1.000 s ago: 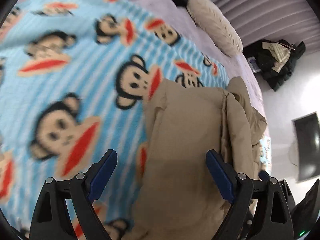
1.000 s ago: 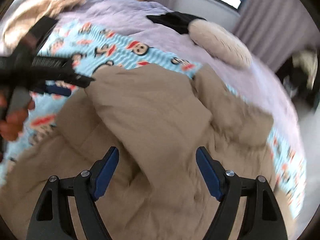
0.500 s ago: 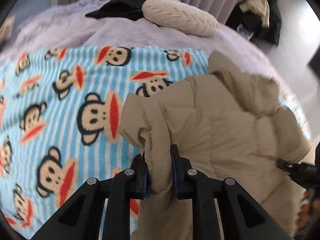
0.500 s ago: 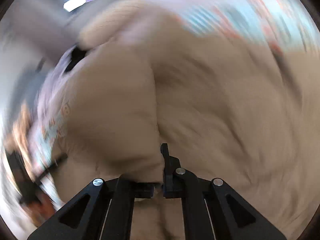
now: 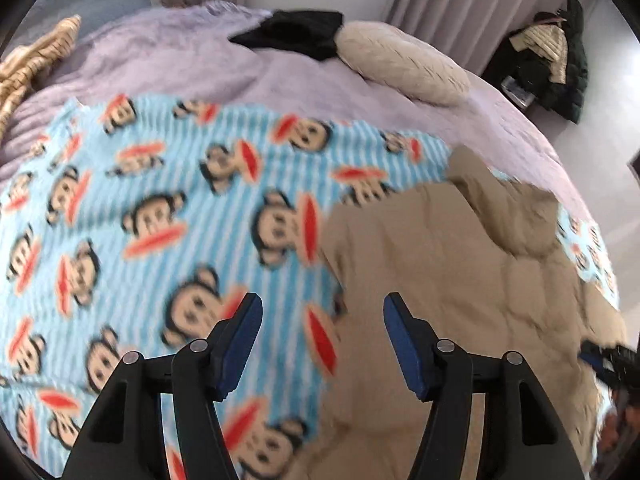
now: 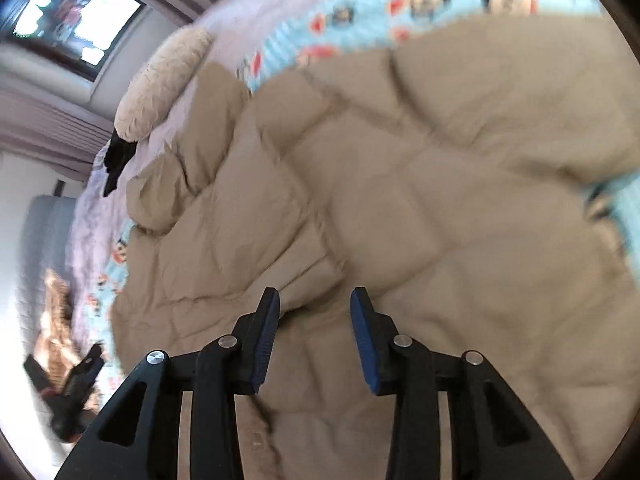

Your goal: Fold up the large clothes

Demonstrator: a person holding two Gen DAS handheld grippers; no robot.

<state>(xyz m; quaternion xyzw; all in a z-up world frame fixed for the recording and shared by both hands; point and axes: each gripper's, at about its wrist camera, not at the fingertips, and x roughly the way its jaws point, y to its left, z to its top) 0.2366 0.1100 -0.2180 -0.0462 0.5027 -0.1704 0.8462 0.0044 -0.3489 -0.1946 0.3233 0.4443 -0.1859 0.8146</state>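
Note:
A tan quilted puffer jacket (image 5: 460, 280) lies folded on a blue monkey-print blanket (image 5: 160, 208) on the bed. My left gripper (image 5: 322, 340) is open and empty above the jacket's left edge. In the right wrist view the jacket (image 6: 400, 184) fills most of the frame. My right gripper (image 6: 314, 332) is open and empty just above its quilted surface. The right gripper also shows at the right edge of the left wrist view (image 5: 608, 364), and the left gripper at the lower left of the right wrist view (image 6: 68, 384).
A lilac bedspread (image 5: 200, 64) covers the bed under the blanket. A cream fluffy pillow (image 5: 404, 64) and a black garment (image 5: 296, 34) lie at the far end. A pile of dark clothes (image 5: 548, 56) sits by the curtains. A striped tan item (image 5: 28, 64) lies far left.
Both grippers were shut on jacket fabric half a second ago; both have let go, opened and pulled back. The jacket now lies flatter on the blanket.

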